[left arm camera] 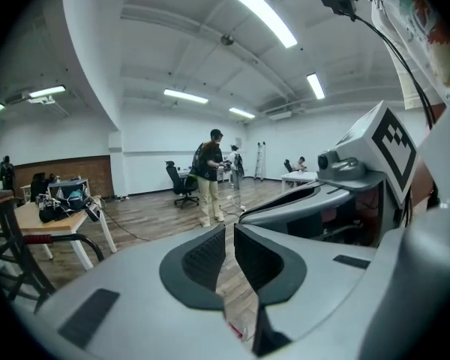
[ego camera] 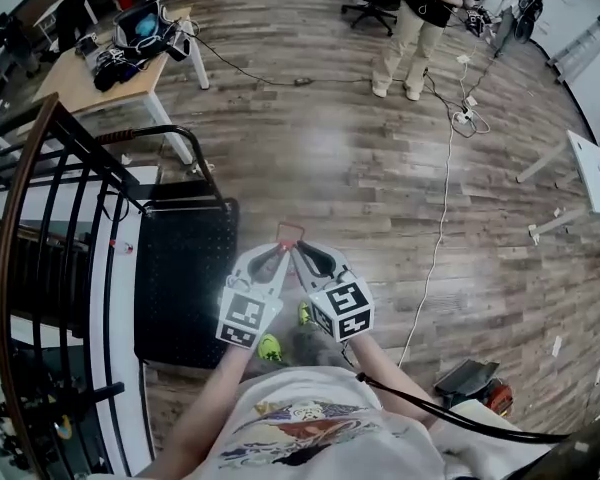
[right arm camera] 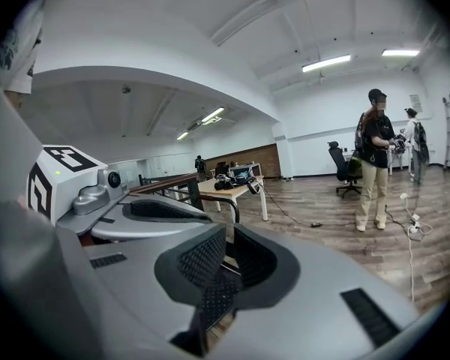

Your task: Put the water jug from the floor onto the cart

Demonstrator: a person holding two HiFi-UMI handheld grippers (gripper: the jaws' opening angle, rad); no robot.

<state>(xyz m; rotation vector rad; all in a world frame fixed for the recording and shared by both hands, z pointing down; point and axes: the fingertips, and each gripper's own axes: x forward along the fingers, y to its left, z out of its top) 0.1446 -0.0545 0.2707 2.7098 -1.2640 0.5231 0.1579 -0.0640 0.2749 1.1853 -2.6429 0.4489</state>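
The left hand-held gripper (ego camera: pixel 279 252) and the right hand-held gripper (ego camera: pixel 299 252) are held side by side, tips touching, just over the right edge of the black cart (ego camera: pixel 185 268). Each has its jaws pressed together, only a sliver of wooden floor (ego camera: pixel 380 168) showing between the left pair. A small red piece (ego camera: pixel 288 232) sits at the joined tips. The water jug cannot be picked out in any view. The cart's deck is bare, beside a black railing (ego camera: pixel 40 218).
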